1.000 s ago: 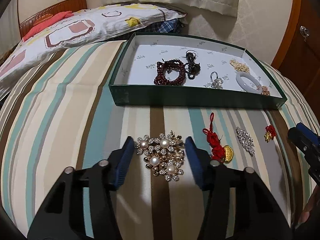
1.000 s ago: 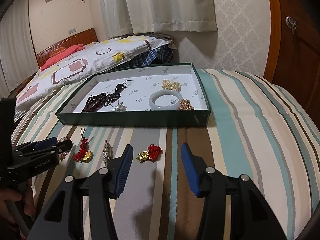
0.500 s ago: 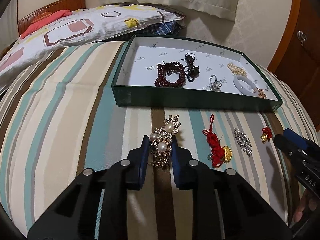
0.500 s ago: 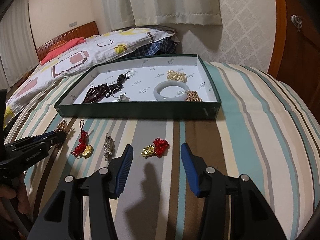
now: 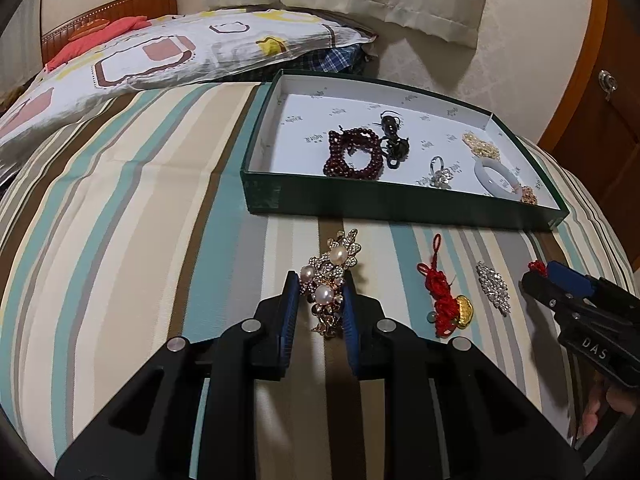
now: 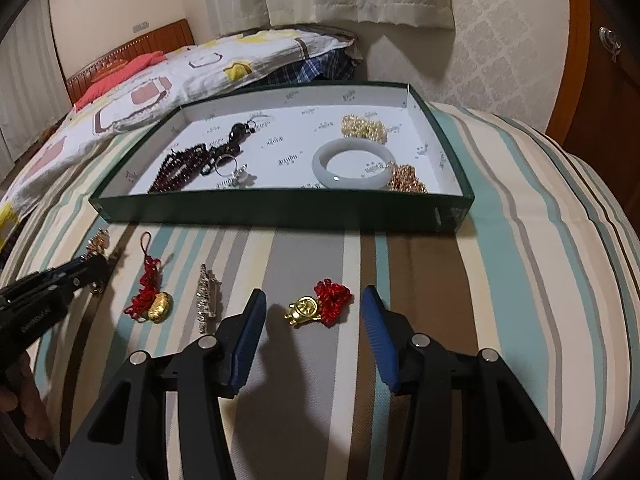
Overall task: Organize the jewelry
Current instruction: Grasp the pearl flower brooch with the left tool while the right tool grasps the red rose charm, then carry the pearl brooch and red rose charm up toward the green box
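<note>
Six pcs already in green box [image 6: 280,208]; left gripper [image 5: 320,296] clamped on pearl brooch [image 5: 330,276], right gripper [image 6: 310,312] spread w/ nothing gripped, straddling red-gold charm [image 6: 320,308]; 2 more on bed.

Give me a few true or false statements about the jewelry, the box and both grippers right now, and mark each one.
1. The left gripper is shut on the pearl brooch. True.
2. The right gripper holds the small gold charm. False: its jaws are open, with the charm lying on the bedspread between them, untouched.
3. The pale bangle lies inside the green box. True.
4. The rhinestone brooch is in the box. False: it lies on the bedspread in front of the box.
5. The box is empty. False: it holds the dark red beads, a ring and more.
</note>
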Available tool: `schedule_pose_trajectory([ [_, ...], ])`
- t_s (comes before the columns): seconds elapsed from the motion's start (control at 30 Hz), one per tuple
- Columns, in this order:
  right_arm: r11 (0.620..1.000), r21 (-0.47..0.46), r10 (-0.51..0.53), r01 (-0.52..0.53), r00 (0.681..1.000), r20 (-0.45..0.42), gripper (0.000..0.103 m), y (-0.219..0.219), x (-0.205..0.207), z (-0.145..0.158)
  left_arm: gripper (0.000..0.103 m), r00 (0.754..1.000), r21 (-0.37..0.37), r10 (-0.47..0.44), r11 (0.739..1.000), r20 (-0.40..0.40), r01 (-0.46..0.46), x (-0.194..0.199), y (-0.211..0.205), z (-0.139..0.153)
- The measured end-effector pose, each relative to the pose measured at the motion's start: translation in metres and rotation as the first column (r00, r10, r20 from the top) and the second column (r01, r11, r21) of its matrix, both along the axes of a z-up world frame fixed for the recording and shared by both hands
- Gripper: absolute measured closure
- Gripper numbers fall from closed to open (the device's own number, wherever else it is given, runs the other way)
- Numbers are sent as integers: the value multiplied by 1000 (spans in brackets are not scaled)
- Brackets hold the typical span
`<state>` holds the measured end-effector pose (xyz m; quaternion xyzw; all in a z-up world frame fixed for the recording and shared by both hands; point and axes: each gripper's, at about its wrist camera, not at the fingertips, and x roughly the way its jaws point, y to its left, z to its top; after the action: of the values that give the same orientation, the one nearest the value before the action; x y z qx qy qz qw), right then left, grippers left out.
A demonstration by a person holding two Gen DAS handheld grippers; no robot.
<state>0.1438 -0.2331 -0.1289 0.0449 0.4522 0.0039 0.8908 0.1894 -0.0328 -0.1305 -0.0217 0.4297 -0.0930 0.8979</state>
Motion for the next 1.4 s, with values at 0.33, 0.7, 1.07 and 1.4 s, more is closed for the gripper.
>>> schedule_pose_trajectory([
  [0.33,1000,0,3,-3,1000,1,82,-4,-1,0,82,1000,1,9,1000,2,-9,1,2,0],
  [0.7,1000,14,13,-13,1000,6,93,-4,-2,0,82,1000,2,11,1000,5,-11,1,2,1],
  [1.07,1000,20,14,-15,999,29,96,-4,-7,4,82,1000,4,9,1000,22,-9,0,4,7],
  [1.4,1000,21,13,-14,999,49,100,-4,-9,11,82,999,4,-1,1000,49,1,-4,0,16],
])
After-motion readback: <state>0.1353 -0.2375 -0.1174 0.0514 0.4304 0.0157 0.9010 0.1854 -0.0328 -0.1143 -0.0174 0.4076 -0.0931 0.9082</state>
